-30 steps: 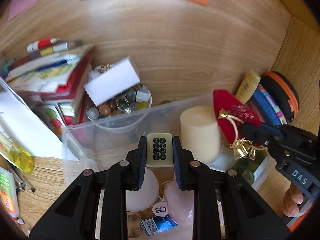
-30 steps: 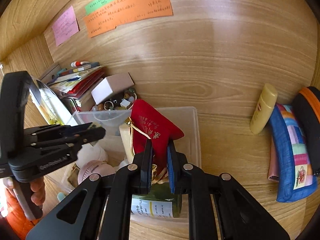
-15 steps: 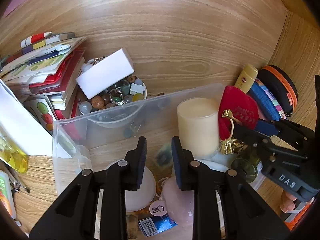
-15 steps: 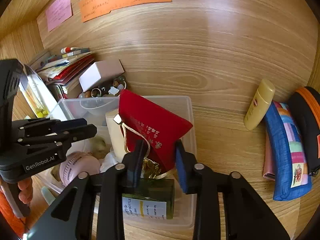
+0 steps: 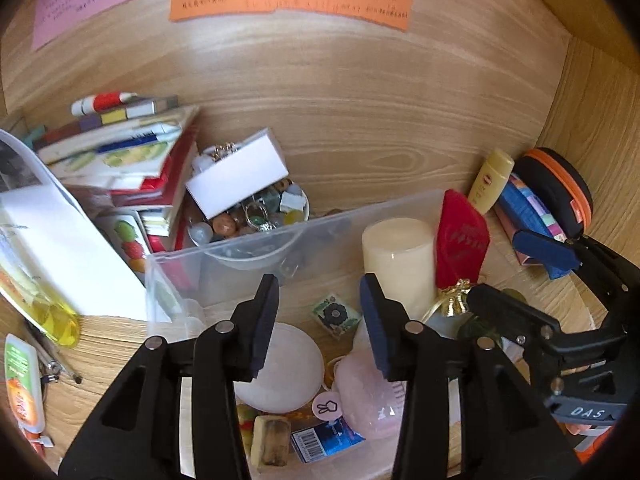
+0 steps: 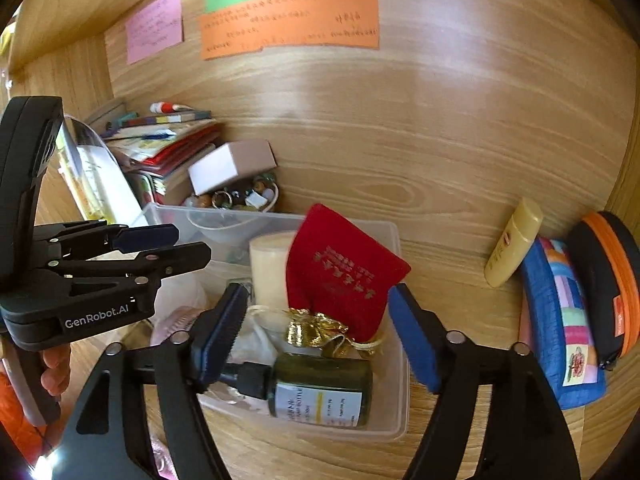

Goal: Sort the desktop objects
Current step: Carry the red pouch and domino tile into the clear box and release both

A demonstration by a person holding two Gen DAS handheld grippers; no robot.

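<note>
A clear plastic bin (image 5: 280, 236) (image 6: 394, 240) holds a cream candle (image 5: 398, 256) (image 6: 268, 264), a green bottle (image 6: 320, 390), a pale pink fan and other small items. A green-backed mahjong tile (image 5: 335, 314) lies on the bin floor, just below my left gripper (image 5: 320, 304) (image 6: 188, 242). Its jaws are opening with nothing between the pads. A red drawstring pouch (image 6: 344, 272) (image 5: 462, 236) leans on the candle inside the bin. My right gripper (image 6: 318, 304) (image 5: 520, 276) hovers over it, jaws opening wide, pads clear of the cloth.
Behind the bin stands a white bowl of beads (image 5: 256, 216) with a white box (image 5: 236, 178) on it, beside a stack of books (image 5: 120, 152). A yellow tube (image 6: 512, 244), a blue patchwork pouch (image 6: 560, 320) and a black-orange case (image 6: 608, 280) line the right wall. Wooden back wall is close.
The left jaws let go of the mahjong tile, which dropped into the bin. The right jaws spread off the red pouch, which stays leaning on the candle.
</note>
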